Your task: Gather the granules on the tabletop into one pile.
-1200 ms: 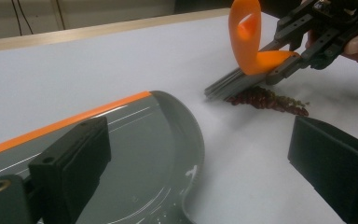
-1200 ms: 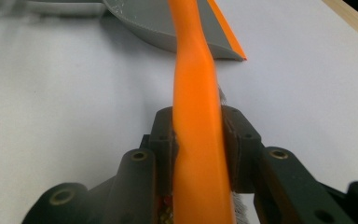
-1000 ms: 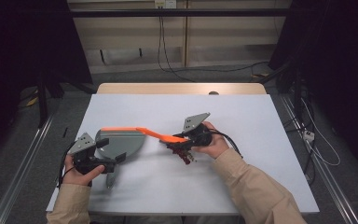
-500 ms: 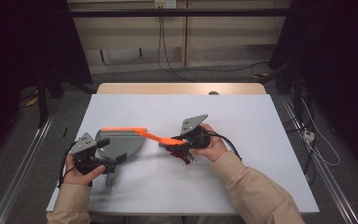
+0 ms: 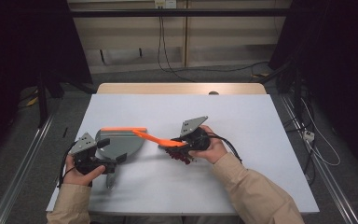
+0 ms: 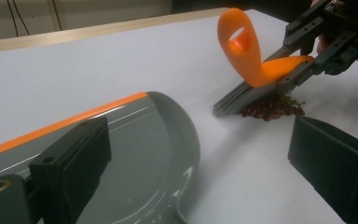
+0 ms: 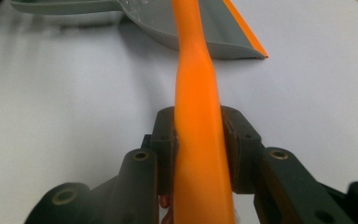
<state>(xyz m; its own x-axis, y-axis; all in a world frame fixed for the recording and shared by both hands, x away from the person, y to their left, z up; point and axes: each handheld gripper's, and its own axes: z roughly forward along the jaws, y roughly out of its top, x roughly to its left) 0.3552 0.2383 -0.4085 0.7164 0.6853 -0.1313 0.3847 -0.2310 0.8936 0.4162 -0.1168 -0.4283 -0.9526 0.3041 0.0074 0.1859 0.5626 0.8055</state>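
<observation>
My right gripper (image 5: pixel 176 143) is shut on the orange handle of a small brush (image 5: pixel 154 136), its pads pressing both sides of the handle (image 7: pixel 193 70). The grey bristles (image 6: pixel 242 95) rest against a small pile of dark red beans (image 6: pixel 272 107) on the white table, just in front of my right hand. To the left lies a grey dustpan (image 5: pixel 126 142) with an orange front lip. My left gripper (image 5: pixel 111 151) stands open at the pan's rear. One jaw hangs over the pan (image 6: pixel 135 140); the other is apart from it over bare table.
The white table top (image 5: pixel 242 112) has free room to the right and at the back. Its wooden far edge (image 5: pixel 182 88) borders a dark floor with cables. The dustpan's handle (image 5: pixel 109 179) points toward the front edge.
The right gripper with the brush has shifted very slightly toward me. The left gripper and the dustpan have stayed where they were.
</observation>
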